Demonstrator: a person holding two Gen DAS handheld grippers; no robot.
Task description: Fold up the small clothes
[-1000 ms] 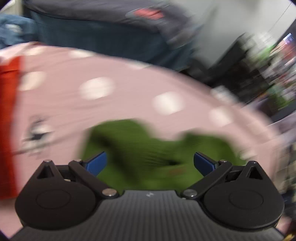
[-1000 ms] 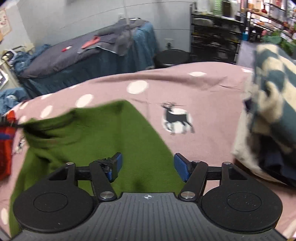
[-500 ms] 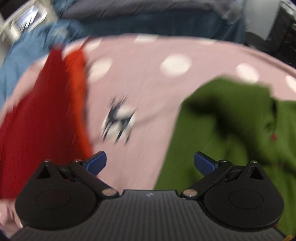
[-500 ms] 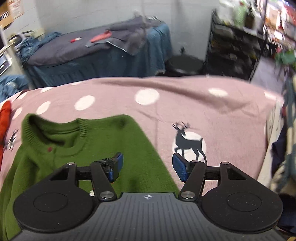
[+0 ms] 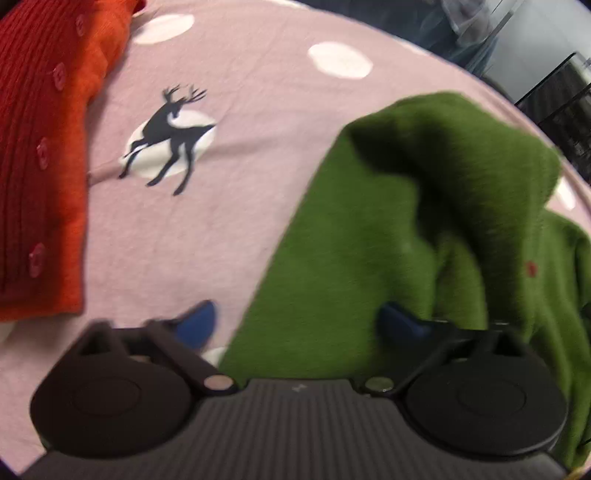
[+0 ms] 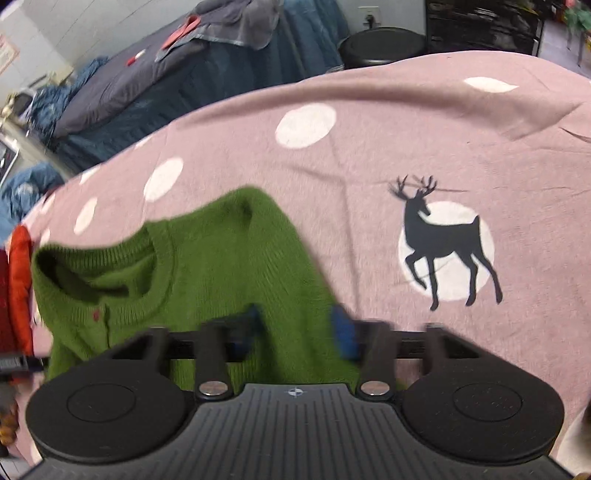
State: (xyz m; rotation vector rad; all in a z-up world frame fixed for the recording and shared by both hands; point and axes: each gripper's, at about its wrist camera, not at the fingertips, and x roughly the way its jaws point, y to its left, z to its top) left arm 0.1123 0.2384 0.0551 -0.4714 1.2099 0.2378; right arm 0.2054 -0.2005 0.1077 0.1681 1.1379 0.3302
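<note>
On the pink spotted blanket [image 6: 480,122] lies the green sweater [image 6: 229,266], neckline at 9 o'clock from your right claw [image 6: 299,328], which gapes over its edge, gripping nothing. Your left claw [image 5: 299,325] spreads wide, empty, over its other edge; a red sweater [image 5: 40,155] sits at 10 o'clock.

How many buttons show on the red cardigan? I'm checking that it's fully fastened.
4, in a line down the red cardigan at the left wrist view's left edge. More may be hidden beyond the frame.
</note>
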